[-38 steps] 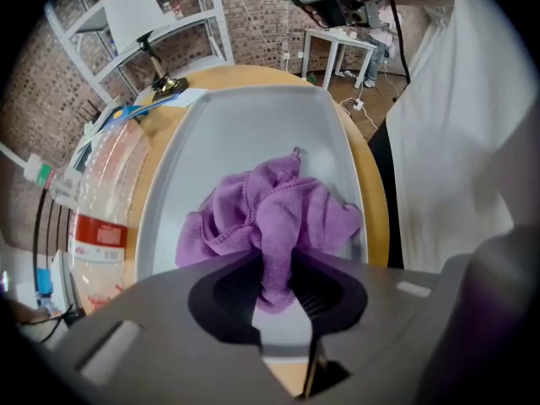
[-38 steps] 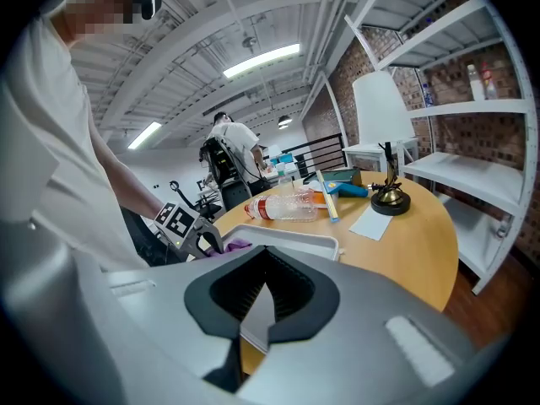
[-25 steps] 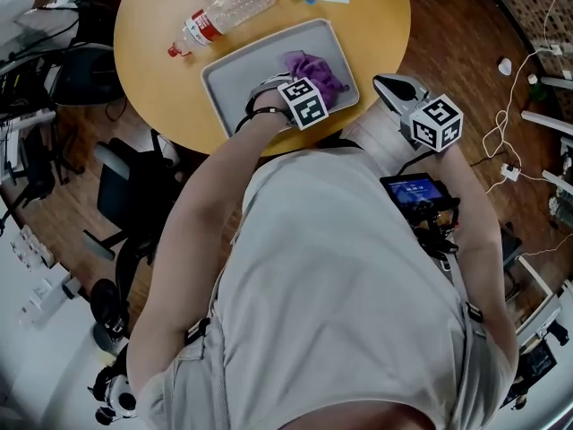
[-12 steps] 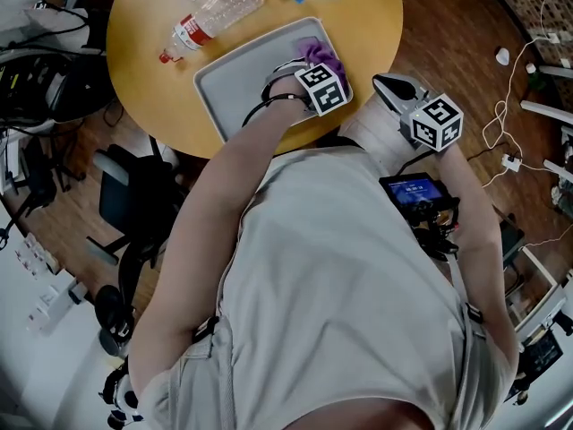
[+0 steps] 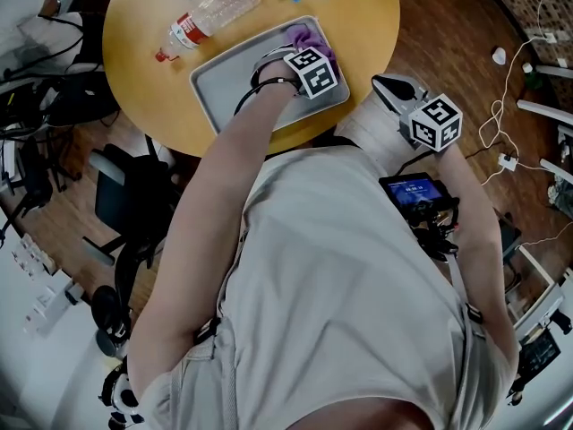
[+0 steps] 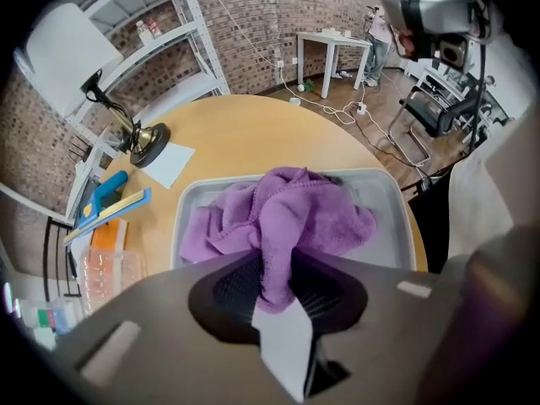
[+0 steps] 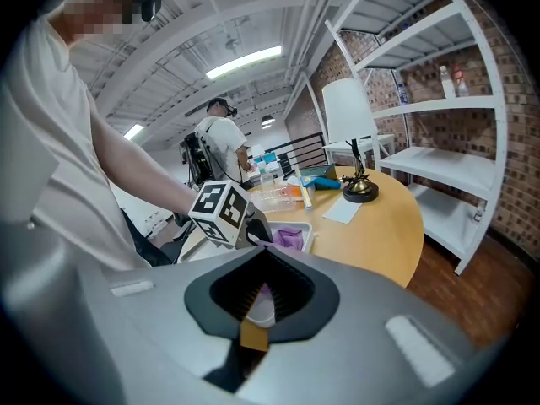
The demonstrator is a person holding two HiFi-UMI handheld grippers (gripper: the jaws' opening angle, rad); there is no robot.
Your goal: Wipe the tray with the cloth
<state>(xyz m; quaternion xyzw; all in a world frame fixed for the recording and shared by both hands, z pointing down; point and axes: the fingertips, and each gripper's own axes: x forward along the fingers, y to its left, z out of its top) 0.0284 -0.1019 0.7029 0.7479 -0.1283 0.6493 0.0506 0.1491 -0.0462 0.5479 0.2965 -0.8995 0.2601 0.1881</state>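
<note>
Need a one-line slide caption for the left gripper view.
Left gripper clamps a bunched purple cloth on the grey tray, round wooden table beyond.

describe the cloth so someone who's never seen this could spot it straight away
On the round wooden table sits a grey tray. Bunched up inside it, pinched in the left gripper, is the cloth: the only purple, fuzzy thing on the table.

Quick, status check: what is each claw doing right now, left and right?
Left claw: closed on the purple cloth, on the tray.
Right claw: closed, nothing in it, away from the tray.
</note>
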